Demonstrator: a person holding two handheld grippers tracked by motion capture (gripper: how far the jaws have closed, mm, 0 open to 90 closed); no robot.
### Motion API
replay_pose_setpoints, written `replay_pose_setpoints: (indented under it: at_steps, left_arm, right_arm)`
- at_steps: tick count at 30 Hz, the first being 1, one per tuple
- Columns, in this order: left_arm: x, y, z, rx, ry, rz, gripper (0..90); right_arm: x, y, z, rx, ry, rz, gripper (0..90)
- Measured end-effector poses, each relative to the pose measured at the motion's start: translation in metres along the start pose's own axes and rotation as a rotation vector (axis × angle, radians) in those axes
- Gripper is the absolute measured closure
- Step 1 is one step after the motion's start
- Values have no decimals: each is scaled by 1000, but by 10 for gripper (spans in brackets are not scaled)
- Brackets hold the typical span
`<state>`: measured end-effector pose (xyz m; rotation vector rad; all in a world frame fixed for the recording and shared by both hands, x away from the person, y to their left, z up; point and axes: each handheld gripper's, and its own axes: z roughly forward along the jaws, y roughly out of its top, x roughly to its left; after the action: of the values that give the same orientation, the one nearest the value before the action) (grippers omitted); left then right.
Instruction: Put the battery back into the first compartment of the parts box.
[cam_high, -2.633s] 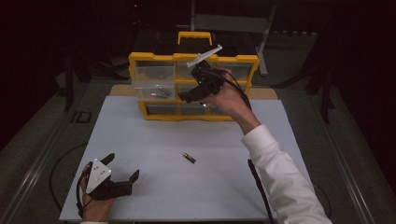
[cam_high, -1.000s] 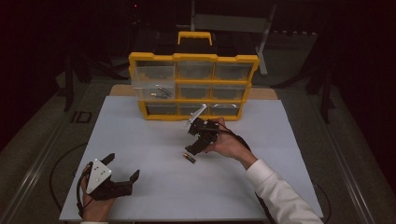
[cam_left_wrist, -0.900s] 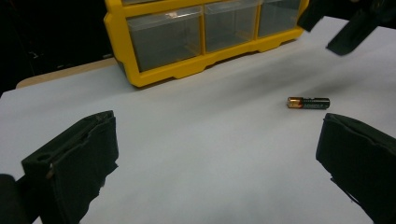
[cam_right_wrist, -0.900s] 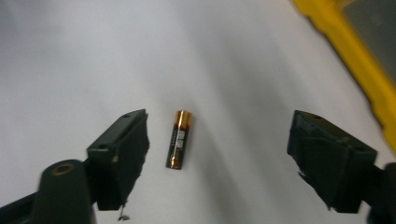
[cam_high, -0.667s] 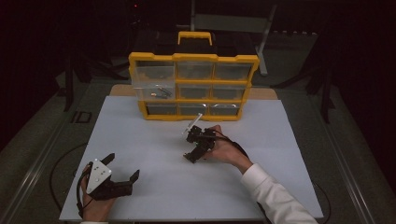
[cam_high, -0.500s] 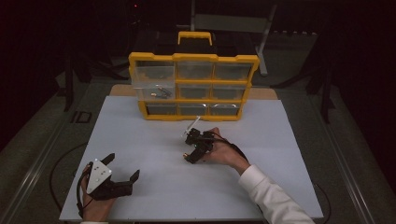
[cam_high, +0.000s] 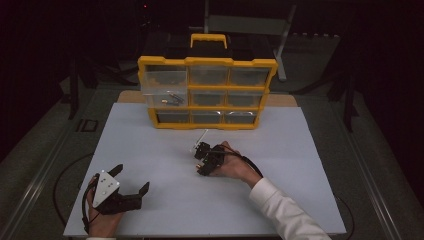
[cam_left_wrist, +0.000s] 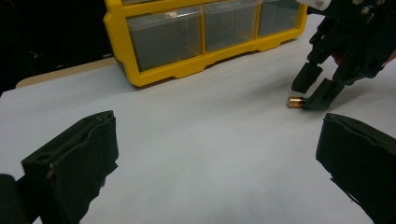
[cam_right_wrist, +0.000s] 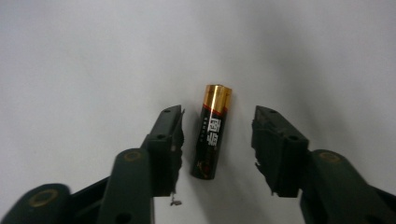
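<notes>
A black battery (cam_right_wrist: 212, 133) with a copper-coloured end lies flat on the white table (cam_high: 280, 145). My right gripper (cam_right_wrist: 218, 115) is open and low over it, one jaw on either side, neither touching. In the left gripper view the battery (cam_left_wrist: 295, 101) lies at the tip of the right gripper (cam_left_wrist: 314, 88). In the high view the right gripper (cam_high: 202, 162) is near the table's middle. My left gripper (cam_high: 131, 179) rests open at the front left with nothing in it; its jaws stand wide apart around the left gripper (cam_left_wrist: 219, 154) midpoint.
A yellow organiser (cam_high: 207, 62) with clear drawers stands at the table's far side. Its top-left drawer (cam_high: 165, 90) is pulled out and holds a few small items. The organiser's base (cam_left_wrist: 187, 70) is well beyond the battery.
The right gripper came down from the organiser to the middle of the table and settled with its open jaws around the battery. The left gripper has stayed put.
</notes>
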<state>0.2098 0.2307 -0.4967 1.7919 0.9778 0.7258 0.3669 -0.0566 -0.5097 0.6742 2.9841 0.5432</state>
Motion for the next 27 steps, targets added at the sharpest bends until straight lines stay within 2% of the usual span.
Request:
replay_pose_setpoints:
  at_steps: [4,8,13,16,27]
  left_arm:
    - [0,0,0,1,0,1,0]
    - [0,0,0,-1,0,-1,0]
    - [0,0,0,0,0,-1,0]
    - [0,0,0,0,0,-1,0]
    - [0,0,1,1,1,-5,0]
  right_arm:
    - [0,0,4,13,8,2,674]
    - [0,0,4,20,-15,-6,765]
    - [-1,-1,1,26,-7,-6,768]
    - [-6,-2,-6,6,-7,3,767]
    - [-23,3,-54,-121,-24,45,768]
